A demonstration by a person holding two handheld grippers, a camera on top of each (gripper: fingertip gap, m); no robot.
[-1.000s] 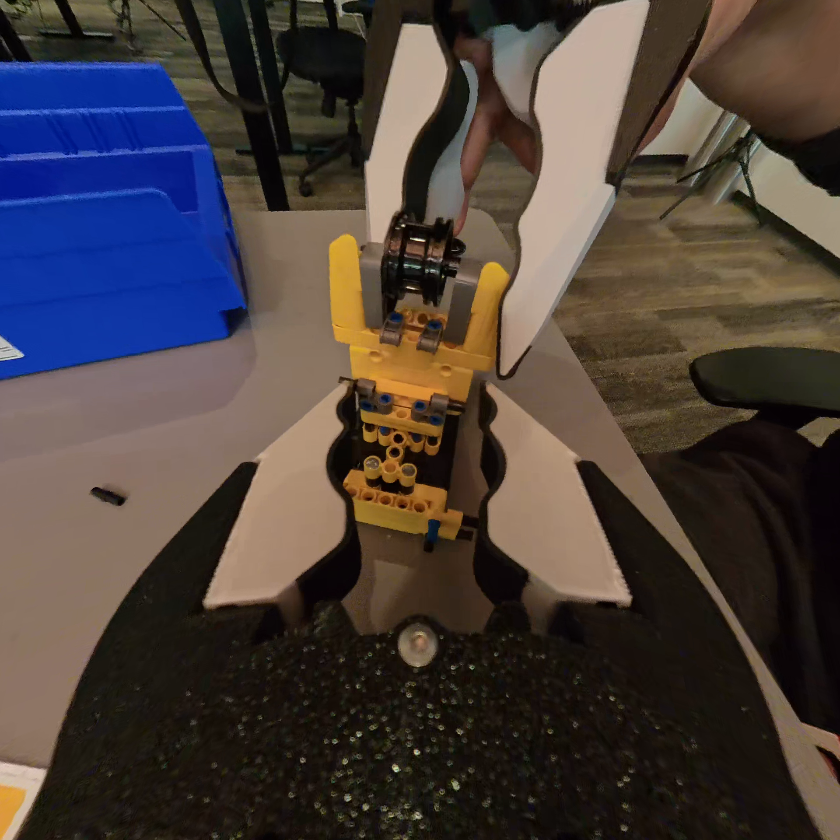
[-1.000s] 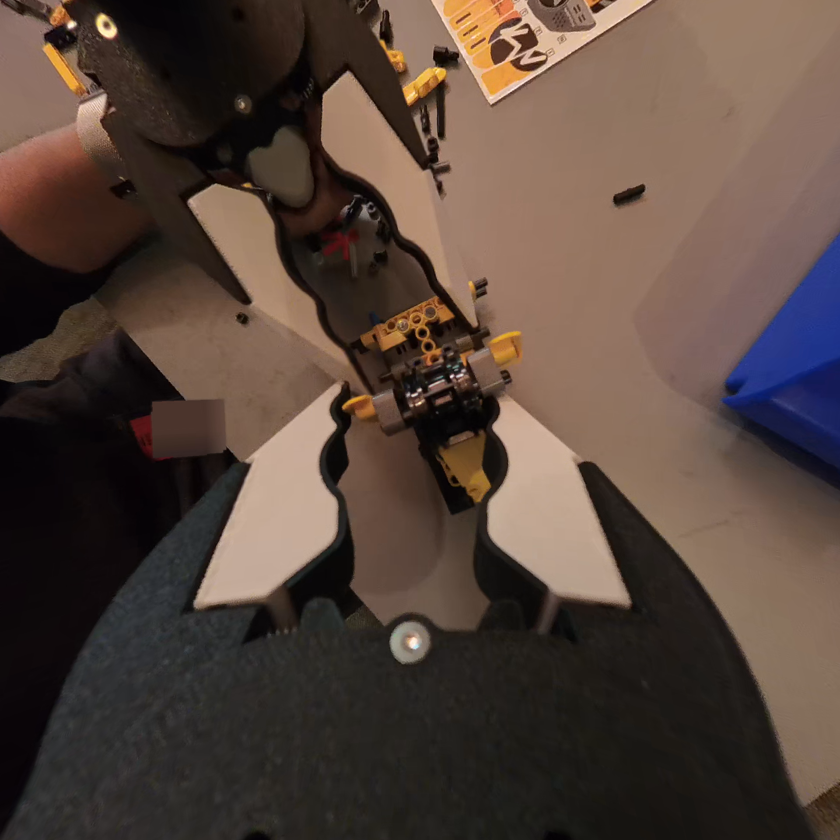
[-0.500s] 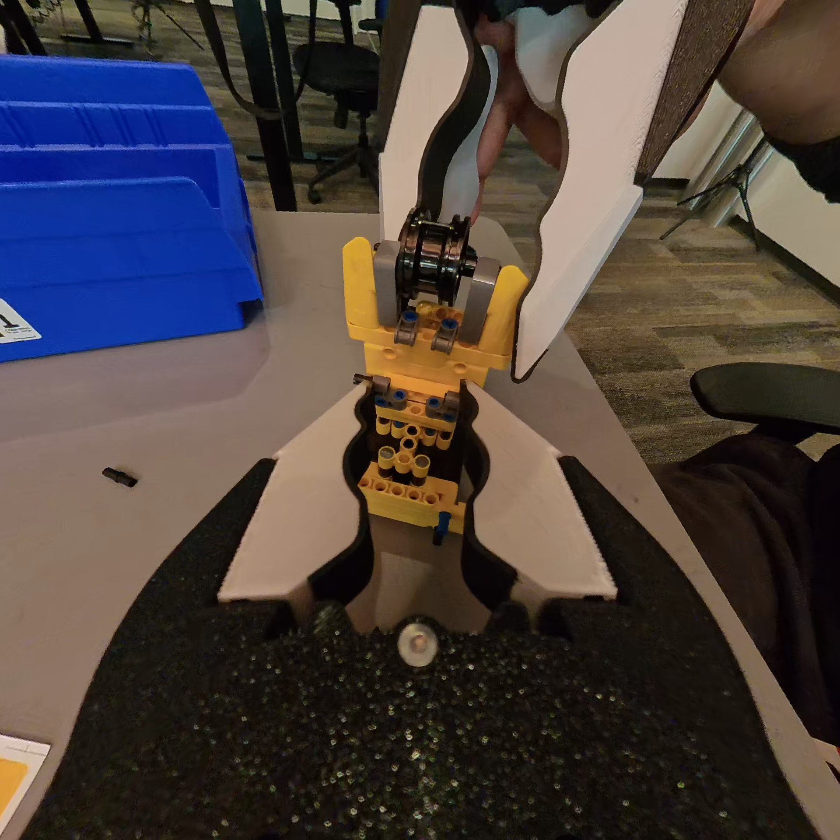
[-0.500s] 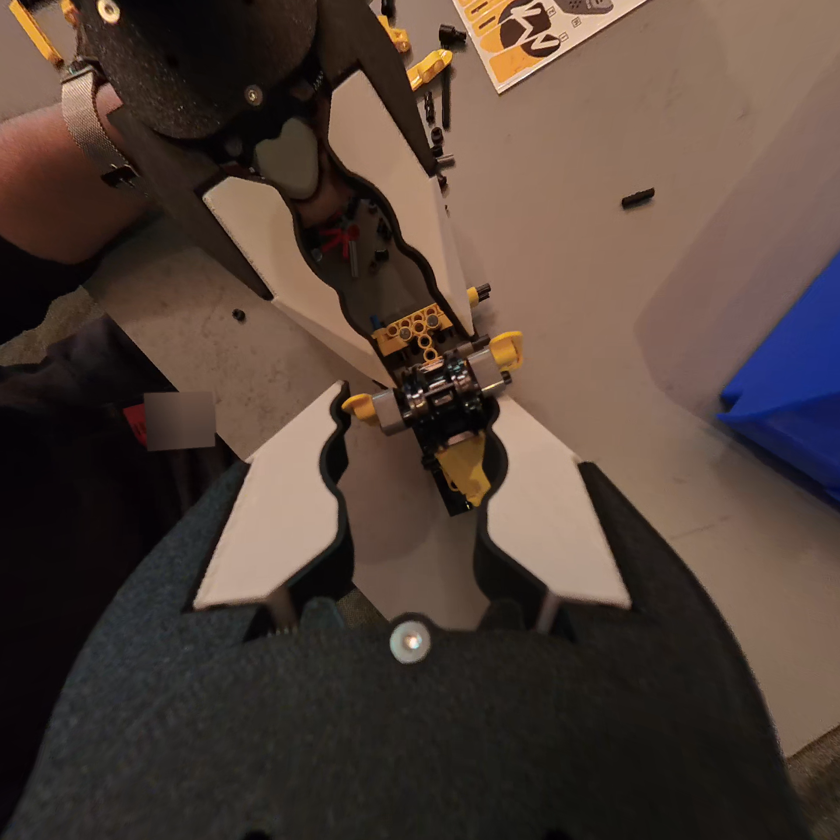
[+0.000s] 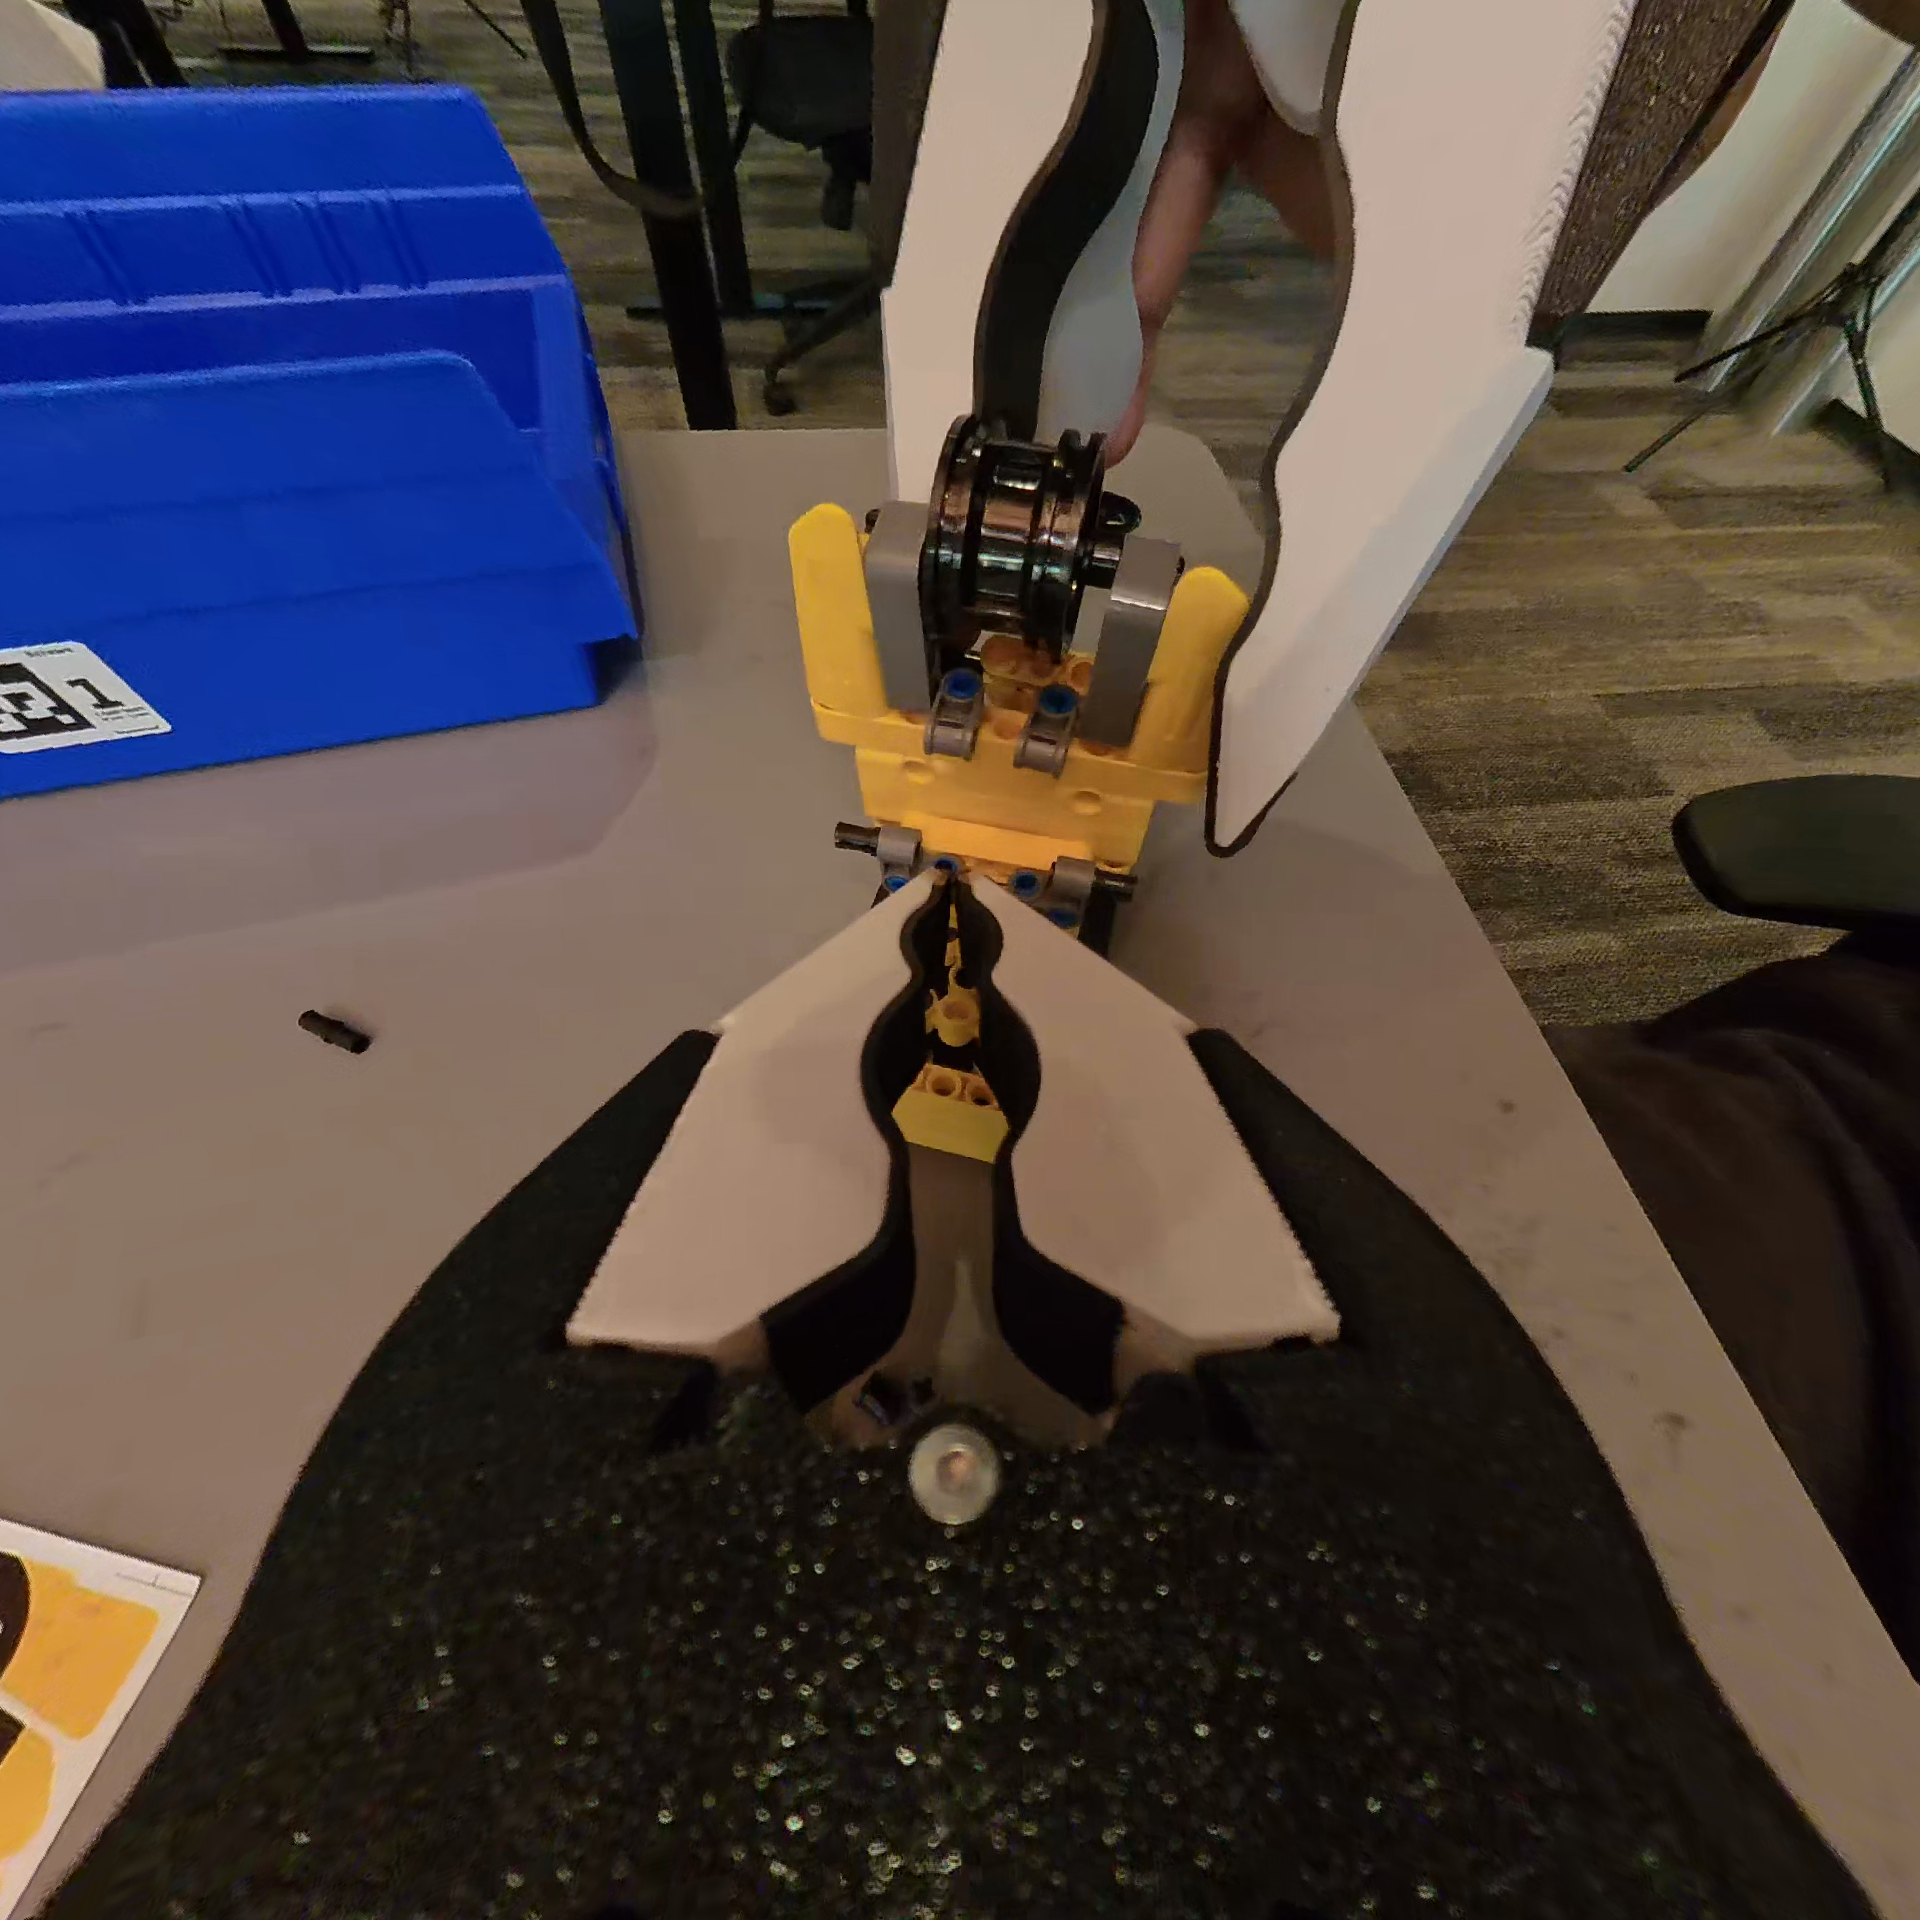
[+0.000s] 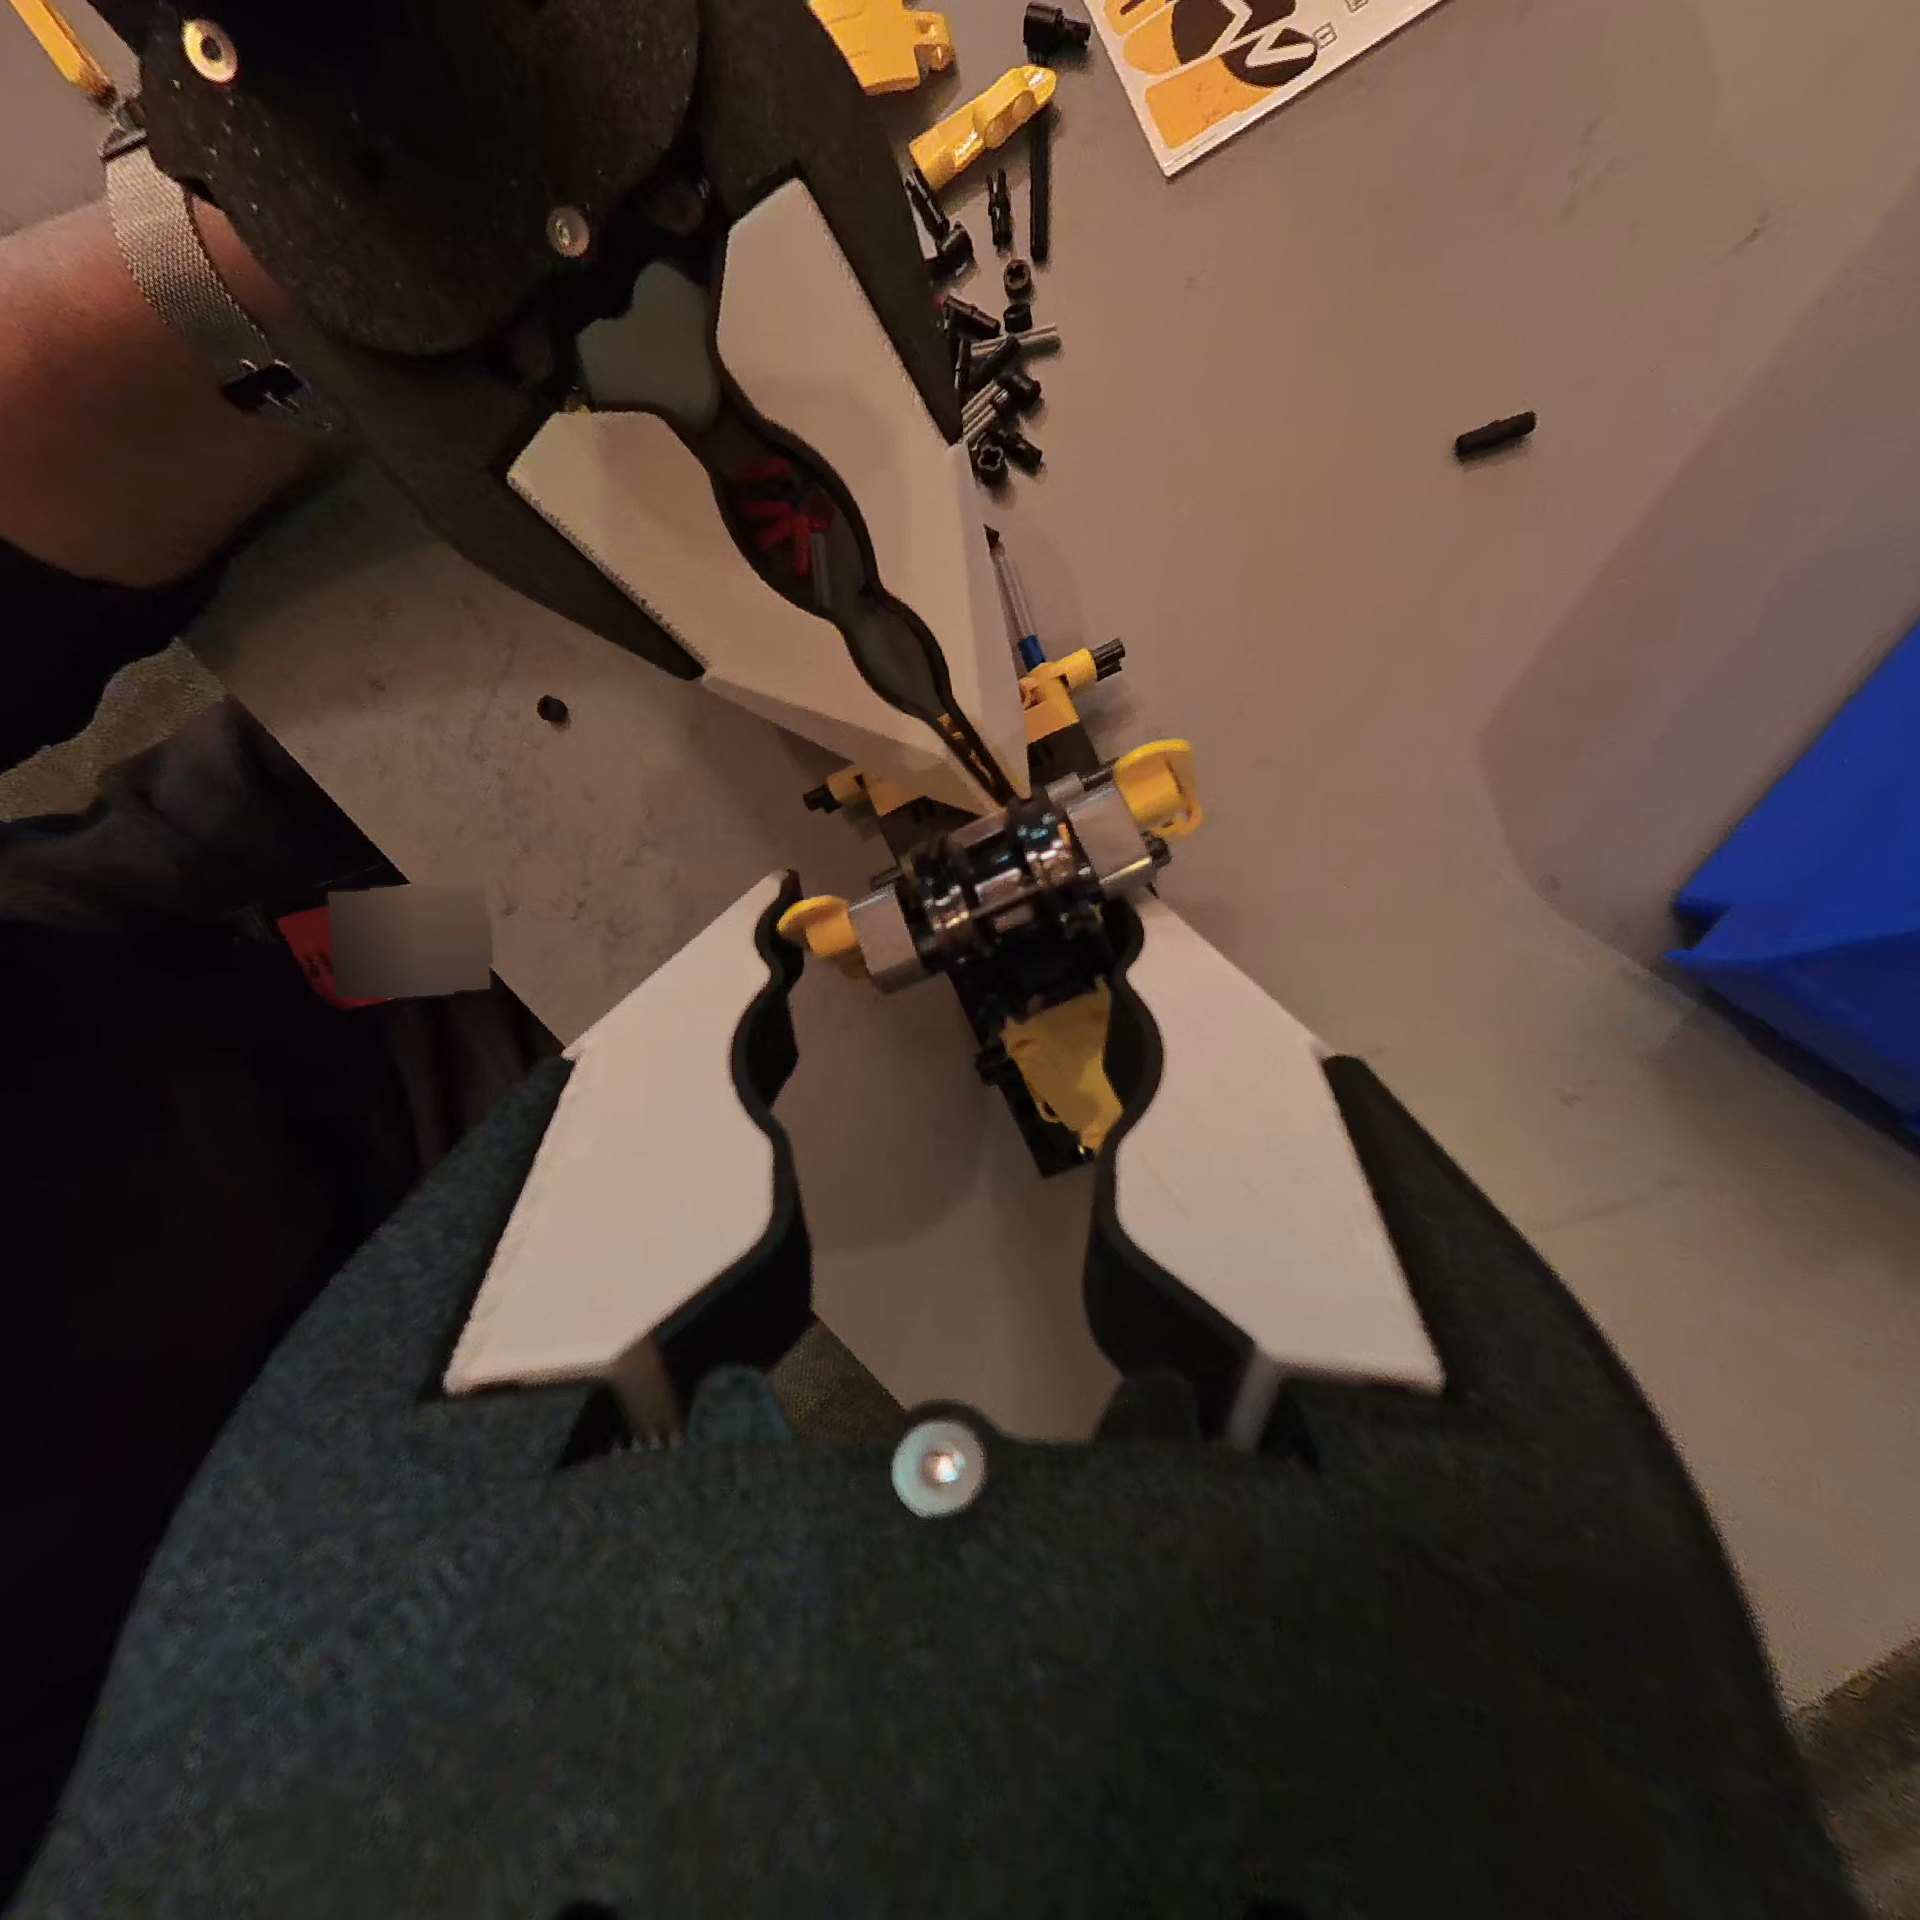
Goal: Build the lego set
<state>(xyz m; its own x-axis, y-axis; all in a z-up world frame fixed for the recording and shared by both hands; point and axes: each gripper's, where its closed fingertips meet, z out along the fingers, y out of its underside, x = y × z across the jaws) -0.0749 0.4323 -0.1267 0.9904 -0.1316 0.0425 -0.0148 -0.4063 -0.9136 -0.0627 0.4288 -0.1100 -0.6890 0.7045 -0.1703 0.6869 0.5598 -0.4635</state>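
A yellow and black brick model [image 5: 1023, 748] stands on the grey table [image 5: 312, 1195], with a black wheel hub [image 5: 1013, 551] held between grey and yellow arms at its top. My left gripper [image 5: 951, 881] is shut on the model's lower part, its tips nearly meeting. It also shows in the right wrist view [image 6: 1010, 792], coming in from the upper left. My right gripper [image 6: 956, 914] is open and straddles the wheel hub [image 6: 997, 904]. In the left wrist view it [image 5: 1070, 675] reaches down from above. One finger is behind the hub, the other to the model's right.
A blue bin [image 5: 260, 416] stands at the left of the table, also in the right wrist view [image 6: 1829, 935]. A lone black pin [image 5: 332, 1032] lies near it. Loose black and yellow parts [image 6: 987, 364] and a printed sheet [image 6: 1247, 73] lie behind the left gripper. The table edge and a chair arm [image 5: 1808, 842] are at the right. My left and right fingertips are right by each other. The lone black pin [image 5: 332, 1032] is about 15 cm from both grippers' fingertips. It turns up in the right wrist view [image 6: 1499, 435] as well.
My left gripper has closed from open onto the model's lower part. The right gripper has stayed open around the wheel hub.
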